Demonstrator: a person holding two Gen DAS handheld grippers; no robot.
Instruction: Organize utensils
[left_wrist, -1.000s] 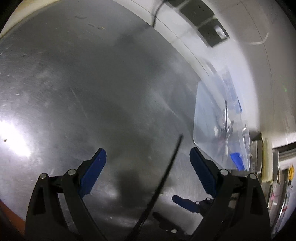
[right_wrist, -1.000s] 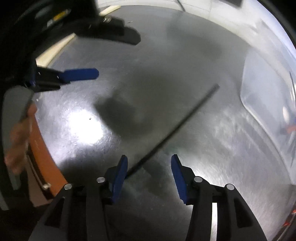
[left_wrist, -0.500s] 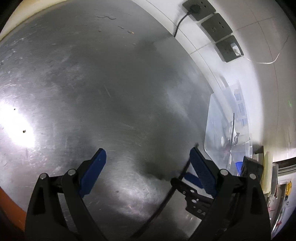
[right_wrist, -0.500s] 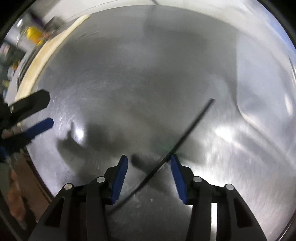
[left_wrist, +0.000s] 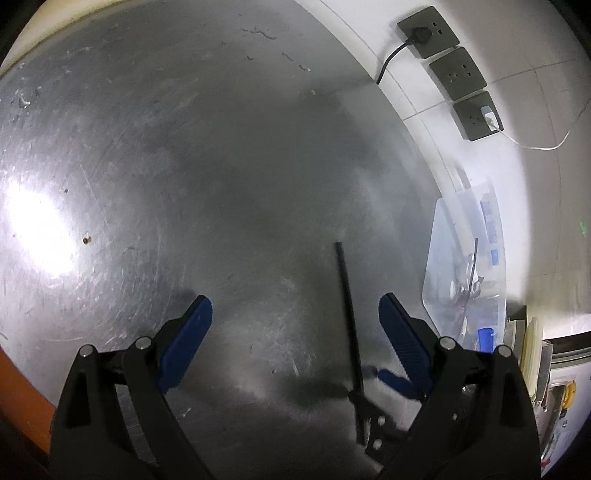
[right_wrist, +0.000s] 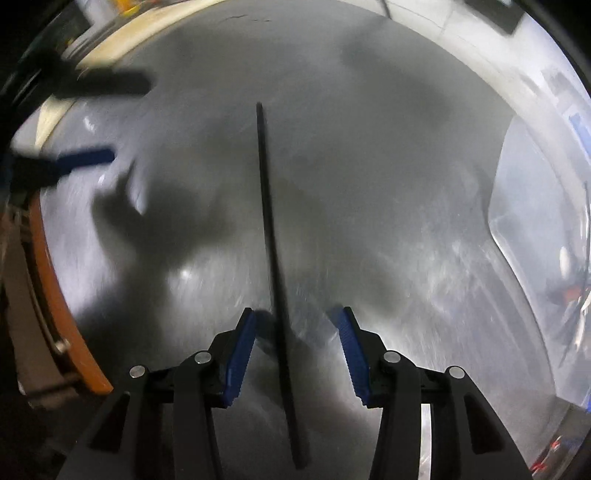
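A thin black chopstick (right_wrist: 269, 221) lies on the steel tabletop (right_wrist: 388, 166). My right gripper (right_wrist: 296, 314) points down over its near part, open, with the stick running between the blue pads and touching neither. My left gripper (left_wrist: 295, 301) hangs open over bare steel with nothing in it. In the left wrist view the chopstick (left_wrist: 347, 302) lies just inside the right finger, and the right gripper's fingers (left_wrist: 395, 380) straddle its lower end. The left gripper's blue pad (right_wrist: 88, 158) shows at the left of the right wrist view.
A clear plastic container (left_wrist: 439, 229) holding several utensils stands at the table's right by the white wall; it also shows as the container (right_wrist: 517, 206) in the right wrist view. Wall sockets (left_wrist: 458, 70) with cables sit above. An orange table edge (right_wrist: 55, 295) runs along the left.
The right gripper has come down over the chopstick, which now runs straight between its fingers instead of slanting across. The left gripper has shifted sideways, bringing the wall sockets into view.
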